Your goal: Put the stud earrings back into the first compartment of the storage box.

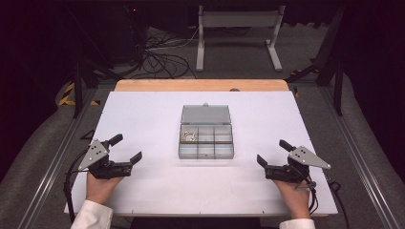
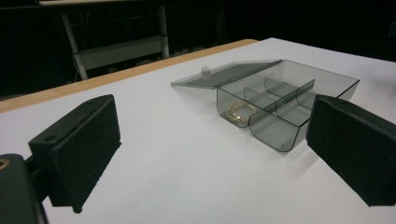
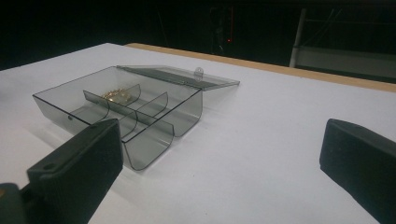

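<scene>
A clear smoke-grey compartment box (image 1: 206, 138) is set at the middle of the white table (image 1: 143, 191), its lid (image 1: 206, 114) laid flat open behind it and a small gold chain (image 1: 187, 136) lying in the far-left compartment. The left gripper (image 1: 128, 148) and right gripper (image 1: 272, 153) are held wide open and empty, well apart on either side. The light box could be shoved or tipped if a jaw is caught on its thin wall, and the fine chain could be missed or dropped if pinched off-centre.

- My two claws, left (image 1: 128, 148) and right (image 1: 274, 153), are black with grey plates.
- The box (image 1: 206, 138) is smoky grey, see-through.
- The chain (image 1: 188, 136) inside is gold.
- The table (image 1: 143, 114) is white, with a tan wooden edge.
</scene>
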The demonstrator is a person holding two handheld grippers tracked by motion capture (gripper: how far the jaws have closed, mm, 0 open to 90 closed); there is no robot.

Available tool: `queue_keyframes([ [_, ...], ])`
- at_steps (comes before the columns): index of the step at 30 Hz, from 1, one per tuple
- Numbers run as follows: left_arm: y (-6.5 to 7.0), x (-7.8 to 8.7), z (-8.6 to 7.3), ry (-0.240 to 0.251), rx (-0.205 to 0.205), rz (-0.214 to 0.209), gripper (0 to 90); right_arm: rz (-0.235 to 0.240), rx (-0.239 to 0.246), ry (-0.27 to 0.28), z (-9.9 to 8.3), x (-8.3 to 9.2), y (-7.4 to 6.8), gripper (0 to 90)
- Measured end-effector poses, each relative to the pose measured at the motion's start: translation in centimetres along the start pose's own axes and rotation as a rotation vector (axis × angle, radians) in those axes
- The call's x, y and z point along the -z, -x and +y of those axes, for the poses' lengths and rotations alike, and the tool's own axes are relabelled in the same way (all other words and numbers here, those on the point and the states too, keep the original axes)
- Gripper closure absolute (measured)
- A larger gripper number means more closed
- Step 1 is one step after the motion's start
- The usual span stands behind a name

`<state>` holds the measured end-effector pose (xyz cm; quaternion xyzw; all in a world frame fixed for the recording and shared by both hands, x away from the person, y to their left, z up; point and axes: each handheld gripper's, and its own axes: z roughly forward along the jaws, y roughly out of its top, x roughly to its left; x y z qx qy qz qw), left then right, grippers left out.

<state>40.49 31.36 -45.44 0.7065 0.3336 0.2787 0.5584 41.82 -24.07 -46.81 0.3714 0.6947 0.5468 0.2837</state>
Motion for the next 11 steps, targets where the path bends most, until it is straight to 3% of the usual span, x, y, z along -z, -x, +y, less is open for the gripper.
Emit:
queue_keyframes([
  [11,-0.39,0.28,-0.29,-0.003,0.011,-0.003,3.7,0.014,-0.003,-0.004,-0.06,-0.15,-0.07,0.0],
])
